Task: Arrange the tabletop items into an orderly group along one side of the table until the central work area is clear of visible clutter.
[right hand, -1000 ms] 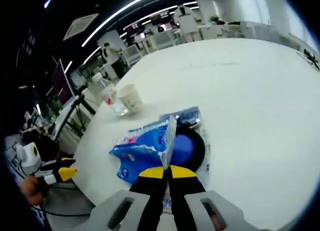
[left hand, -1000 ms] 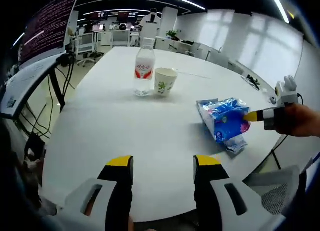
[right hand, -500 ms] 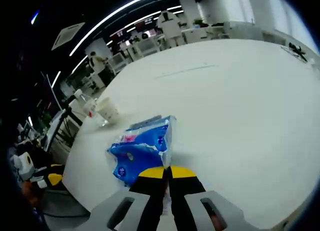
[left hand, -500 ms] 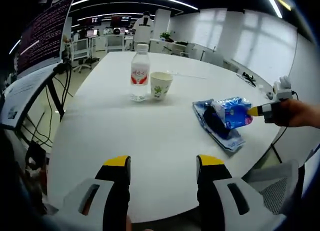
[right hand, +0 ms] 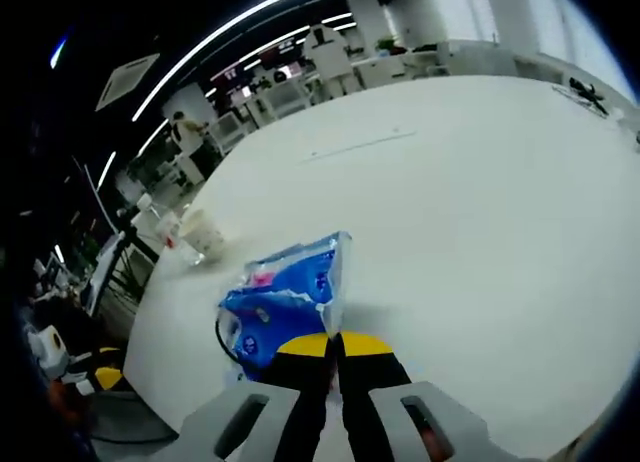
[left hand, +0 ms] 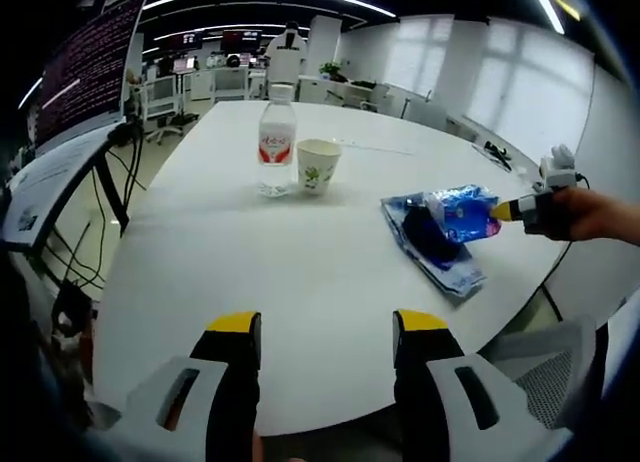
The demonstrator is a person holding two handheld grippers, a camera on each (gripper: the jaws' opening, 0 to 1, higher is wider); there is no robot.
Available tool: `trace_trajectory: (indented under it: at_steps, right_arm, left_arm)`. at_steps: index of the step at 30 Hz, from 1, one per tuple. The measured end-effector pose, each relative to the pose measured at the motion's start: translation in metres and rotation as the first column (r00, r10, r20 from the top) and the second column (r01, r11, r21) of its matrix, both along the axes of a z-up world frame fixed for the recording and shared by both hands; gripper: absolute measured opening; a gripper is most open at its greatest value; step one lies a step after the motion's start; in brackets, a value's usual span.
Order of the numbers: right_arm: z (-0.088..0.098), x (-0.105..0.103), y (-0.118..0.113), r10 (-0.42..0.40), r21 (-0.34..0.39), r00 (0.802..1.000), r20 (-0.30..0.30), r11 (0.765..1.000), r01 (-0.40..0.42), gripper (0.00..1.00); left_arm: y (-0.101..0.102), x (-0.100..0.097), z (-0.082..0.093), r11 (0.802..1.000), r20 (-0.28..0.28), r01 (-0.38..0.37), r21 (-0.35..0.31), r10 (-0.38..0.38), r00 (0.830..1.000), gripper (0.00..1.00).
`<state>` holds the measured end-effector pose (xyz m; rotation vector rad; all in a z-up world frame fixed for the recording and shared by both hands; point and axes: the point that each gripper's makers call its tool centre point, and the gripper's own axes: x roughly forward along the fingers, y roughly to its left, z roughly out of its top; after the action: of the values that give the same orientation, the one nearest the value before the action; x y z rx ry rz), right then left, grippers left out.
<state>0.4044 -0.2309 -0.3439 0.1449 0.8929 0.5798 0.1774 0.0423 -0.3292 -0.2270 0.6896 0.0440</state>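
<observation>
In the left gripper view, the left gripper is seen at the bottom of the frame with its yellow-tipped fingers held wide apart and nothing between them, hovering low over the bare near part of the white surface; it is judged to be kept in reserve. Right of centre, a blue packet is lifted at one end by the right gripper, which enters from the right edge in a person's hand. Beneath the packet a dark object is partly seen on a flat blue wrapper (what it is cannot be told).

In the right gripper view, the right gripper is shown at the bottom centre with its fingers pinched together on the edge of the blue packet, which hangs just above the surface. The edge grip is judged to suit dragging or carrying a soft pack.

Farther off, towards the upper centre of the left gripper view, a water bottle and a paper cup stand upright, just beside each other (already a tidy pair). The packet is probably meant to join them.
</observation>
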Motion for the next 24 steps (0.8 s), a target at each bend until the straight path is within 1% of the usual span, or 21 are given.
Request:
trace_trajectory:
  at_steps: [7, 11, 13, 15, 16, 18, 23, 24]
  right_arm:
    - [0.0, 0.011, 0.003, 0.006, 0.003, 1.0, -0.002, 1.0, -0.006, 0.0]
    - [-0.001, 0.016, 0.006, 0.029, -0.004, 1.0, -0.003, 1.0, -0.029, 0.0]
    - [-0.004, 0.025, 0.009, 0.034, -0.005, 0.999, -0.005, 0.999, -0.034, 0.0]
    - [-0.003, 0.028, 0.01, 0.036, -0.007, 0.999, -0.006, 0.999, -0.036, 0.0]
    - [-0.003, 0.024, 0.008, 0.039, -0.007, 0.999, -0.006, 0.999, -0.039, 0.0]
    - [-0.003, 0.025, 0.009, 0.043, -0.01, 0.999, -0.005, 0.999, -0.043, 0.0]
    - [-0.006, 0.04, 0.017, 0.054, -0.009, 0.999, -0.007, 0.999, -0.054, 0.0]
    - [-0.006, 0.039, 0.017, 0.057, -0.01, 0.998, -0.007, 0.998, -0.057, 0.0]
  left_arm:
    - [0.0, -0.005, 0.0, 1.0, -0.005, -0.022, 0.0, 0.022, 1.0, 0.52]
    - [0.0, -0.007, 0.0, 0.999, -0.007, -0.033, 0.006, 0.033, 0.999, 0.53]
    - [-0.001, -0.008, 0.001, 0.999, -0.005, -0.036, 0.007, 0.036, 0.999, 0.53]
    - [0.001, -0.008, 0.001, 0.999, -0.003, -0.045, 0.008, 0.045, 0.999, 0.52]
    - [0.002, -0.008, 0.002, 0.999, -0.002, -0.05, 0.007, 0.05, 0.999, 0.52]
    - [0.002, -0.01, 0.002, 0.998, -0.003, -0.055, 0.009, 0.055, 0.998, 0.53]
    - [0.001, -0.012, 0.004, 0.997, 0.002, -0.071, 0.007, 0.071, 0.997, 0.53]
    - [0.0, -0.012, 0.006, 0.997, 0.005, -0.076, 0.004, 0.076, 0.997, 0.53]
